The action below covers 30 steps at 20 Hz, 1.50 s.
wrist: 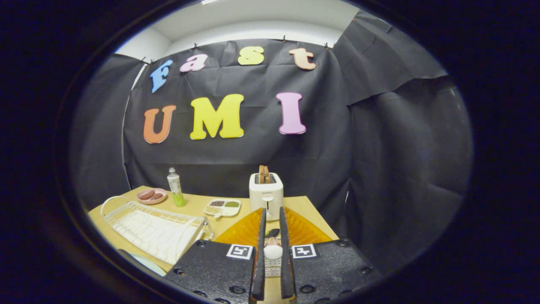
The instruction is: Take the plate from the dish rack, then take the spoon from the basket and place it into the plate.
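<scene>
My gripper (272, 212) is held above the table, its two black fingers (260, 249) close together. Between them sits a spoon (273, 251), showing a white rounded end, a pinkish part and a dark oval tip further ahead; both fingers press on it. Just beyond and under the fingers lies the orange ribbed basket (242, 230). To the left stands the white wire dish rack (156, 230) with nothing in its slots. A pale plate's rim (143, 261) shows on the table on the near side of the rack.
A white toaster (265, 195) with slices in it stands beyond the basket. Further left are a white divided tray of beans (222, 207), a green bottle (175, 188) and a pink dish of food (152, 196). The table's right edge (322, 219) runs beside the basket.
</scene>
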Tool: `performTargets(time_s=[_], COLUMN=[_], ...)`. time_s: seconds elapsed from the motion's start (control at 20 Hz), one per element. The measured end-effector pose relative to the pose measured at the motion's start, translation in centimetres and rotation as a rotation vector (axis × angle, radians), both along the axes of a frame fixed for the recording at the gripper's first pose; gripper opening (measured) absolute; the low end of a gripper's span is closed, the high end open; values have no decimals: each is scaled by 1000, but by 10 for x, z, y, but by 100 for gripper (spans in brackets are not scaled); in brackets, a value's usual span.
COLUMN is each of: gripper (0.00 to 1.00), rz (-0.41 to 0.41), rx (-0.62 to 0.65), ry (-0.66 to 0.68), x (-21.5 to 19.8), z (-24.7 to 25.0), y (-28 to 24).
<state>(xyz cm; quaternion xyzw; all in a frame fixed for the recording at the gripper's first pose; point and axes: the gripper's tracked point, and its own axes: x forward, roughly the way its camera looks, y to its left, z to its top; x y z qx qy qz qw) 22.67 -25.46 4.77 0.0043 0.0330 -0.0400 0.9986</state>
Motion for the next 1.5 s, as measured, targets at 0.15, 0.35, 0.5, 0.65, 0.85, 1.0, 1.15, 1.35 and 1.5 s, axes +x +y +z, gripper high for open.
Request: performTargets(time_s=[0.15,0.35,0.5,0.65,0.85,1.0,1.15,1.35,1.5], gripper=[20,20,20,20,20,20,20,20,20], rz=[8,57,98,132,167,206,240,283,312], rx=[15,15,-7,-47,-78,-61,-69,-44,-24], ry=[-53,-100,-145,-163,-134,-92,-35,100,183], x=[-32,-86,-124,-157,-187,-193,-184,-164,-149], z=[39,81,102,101,77,48,4,-69,-111], y=[10,44,82,125,180,224,260,294,310])
